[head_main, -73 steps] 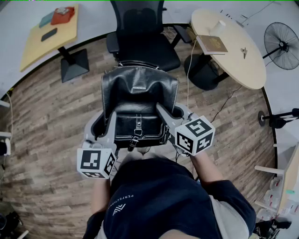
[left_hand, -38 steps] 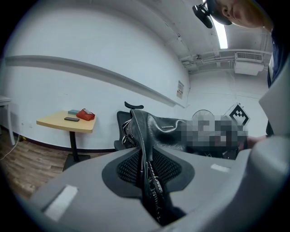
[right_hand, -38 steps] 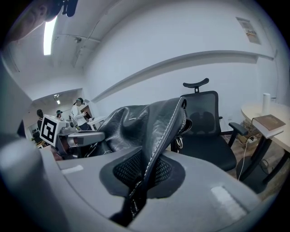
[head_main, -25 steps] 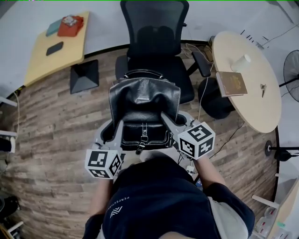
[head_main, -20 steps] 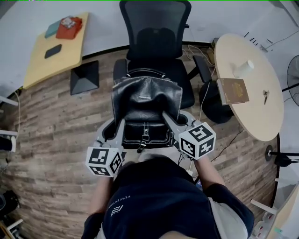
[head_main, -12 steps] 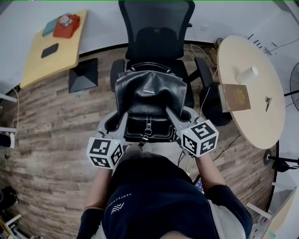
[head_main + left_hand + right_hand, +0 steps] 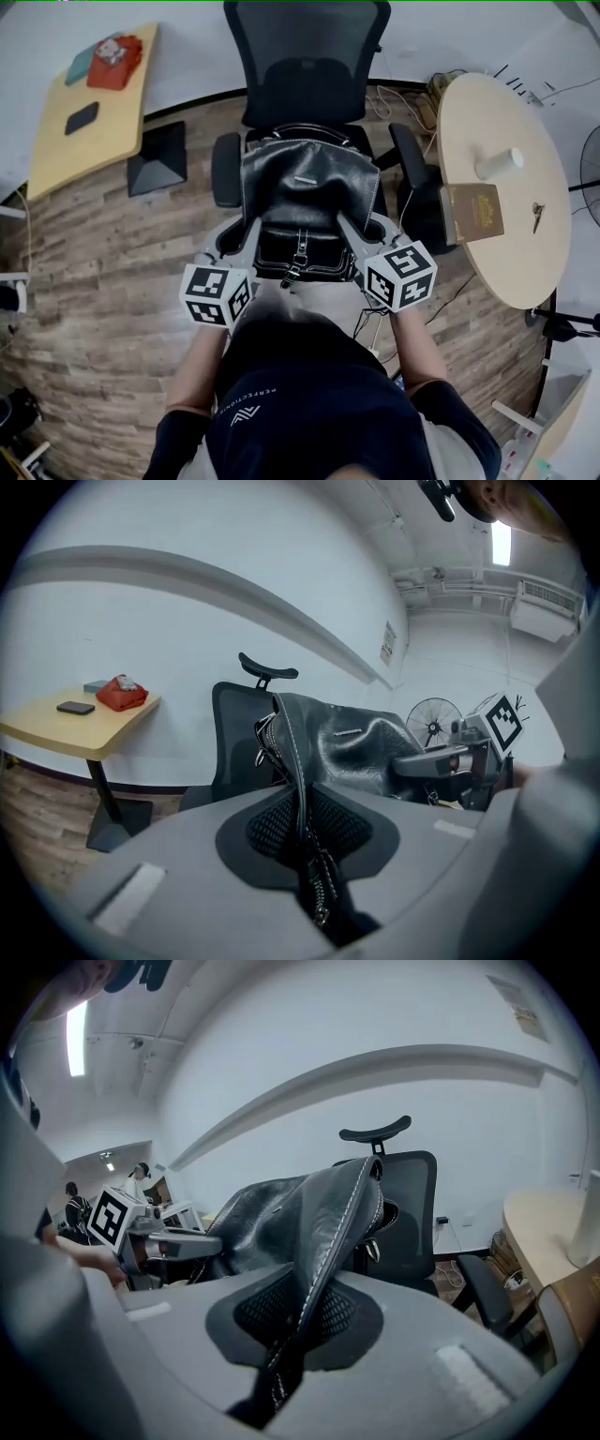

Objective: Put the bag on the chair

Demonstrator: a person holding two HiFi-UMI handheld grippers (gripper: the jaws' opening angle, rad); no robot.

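Rectangular table (image 7: 56,155) far left: one red item (image 7: 114,49), one phone (image 7: 82,117). Left gripper (image 7: 246,239): jaws closing, pinching left edge of one black bag (image 7: 305,187). Bag hangs over seat of one chair (image 7: 305,75). Right gripper (image 7: 349,230): jaws clamped on bag's right edge. Round table (image 7: 511,253) right: one cup (image 7: 500,162), one book (image 7: 473,212).

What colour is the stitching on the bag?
White, on the black bag; clearest in the right gripper view.
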